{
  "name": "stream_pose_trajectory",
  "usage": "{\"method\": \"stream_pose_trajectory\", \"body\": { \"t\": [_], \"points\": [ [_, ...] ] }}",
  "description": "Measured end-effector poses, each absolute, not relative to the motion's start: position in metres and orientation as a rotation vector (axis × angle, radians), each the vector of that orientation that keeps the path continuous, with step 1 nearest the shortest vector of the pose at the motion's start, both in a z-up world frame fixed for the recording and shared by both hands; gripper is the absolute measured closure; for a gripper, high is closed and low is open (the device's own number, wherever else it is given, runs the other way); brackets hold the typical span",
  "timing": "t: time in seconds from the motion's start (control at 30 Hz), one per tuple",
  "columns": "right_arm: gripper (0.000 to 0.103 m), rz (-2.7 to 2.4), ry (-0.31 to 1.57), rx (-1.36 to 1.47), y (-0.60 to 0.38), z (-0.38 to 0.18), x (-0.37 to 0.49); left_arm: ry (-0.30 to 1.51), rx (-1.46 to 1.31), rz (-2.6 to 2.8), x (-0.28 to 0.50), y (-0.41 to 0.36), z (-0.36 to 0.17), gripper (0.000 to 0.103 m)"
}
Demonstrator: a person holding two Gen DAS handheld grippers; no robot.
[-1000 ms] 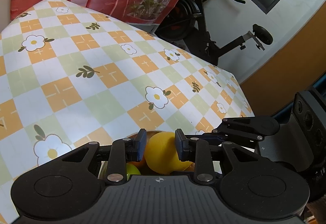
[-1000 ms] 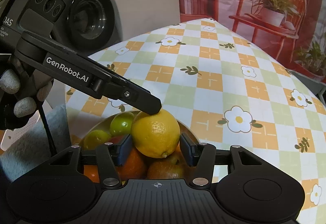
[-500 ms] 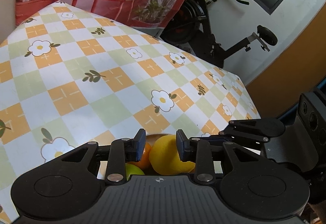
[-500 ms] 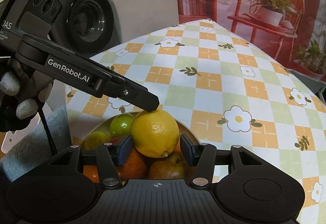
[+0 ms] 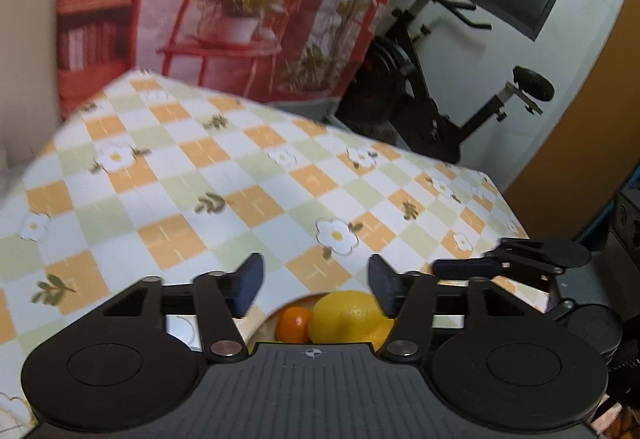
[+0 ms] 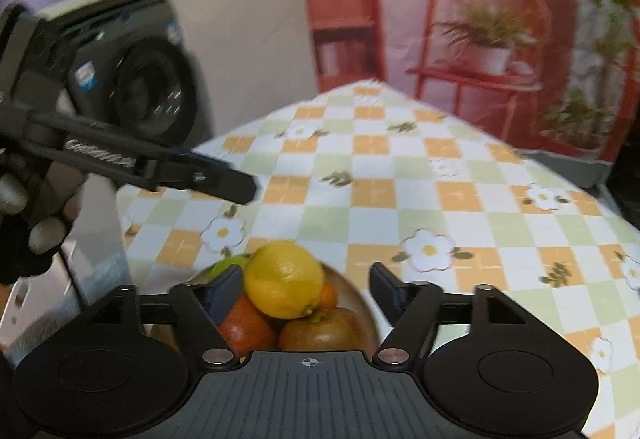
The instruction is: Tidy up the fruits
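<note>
— Where is the lemon seen?
— Atop the fruit piled in the bowl on the checked table.
— And the jaws?
— Both grippers, left and right, are being opened; nothing is gripped.

Table under a checked orange-and-green flowered cloth, bowl of fruit (piled high) at its near edge
</note>
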State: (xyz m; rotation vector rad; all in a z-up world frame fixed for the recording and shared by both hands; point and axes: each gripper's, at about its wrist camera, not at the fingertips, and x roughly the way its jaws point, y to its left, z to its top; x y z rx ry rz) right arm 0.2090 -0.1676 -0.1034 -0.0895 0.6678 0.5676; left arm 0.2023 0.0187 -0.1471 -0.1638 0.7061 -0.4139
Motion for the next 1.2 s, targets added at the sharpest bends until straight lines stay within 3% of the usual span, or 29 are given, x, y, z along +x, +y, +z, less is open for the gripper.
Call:
{"method": "stream_pose_trajectory", "body": {
  "t": [0.07,0.13,0.23,0.4,0.63,1.2],
  "points": [
    [0.021,0.524,0.627,-0.049,-0.177,-0.098,0.198,0.676,-0.153,-0.393,0.193,0.018,-0.14,0.029],
    [0.007,0.482,0.602,-0.001,-0.186,-0.095,0.187,0.639,-0.12,-0.363,0.181,0.016,-0.133,0.02],
    [0.001,0.42,0.555,0.039,-0.196,-0.093,0.166,0.595,-0.055,-0.302,0.164,0.011,-0.126,0.015],
    [0.0,0.314,0.483,0.096,-0.206,-0.092,0.128,0.556,0.01,-0.207,0.134,0.002,-0.117,0.014],
    [0.0,0.16,0.422,0.114,-0.212,-0.088,0.09,0.454,0.059,-0.202,0.094,-0.007,-0.106,0.0],
    [0.0,0.044,0.362,0.093,-0.213,-0.084,0.058,0.385,0.139,-0.145,0.063,-0.023,-0.103,0.0]
  ]
}}
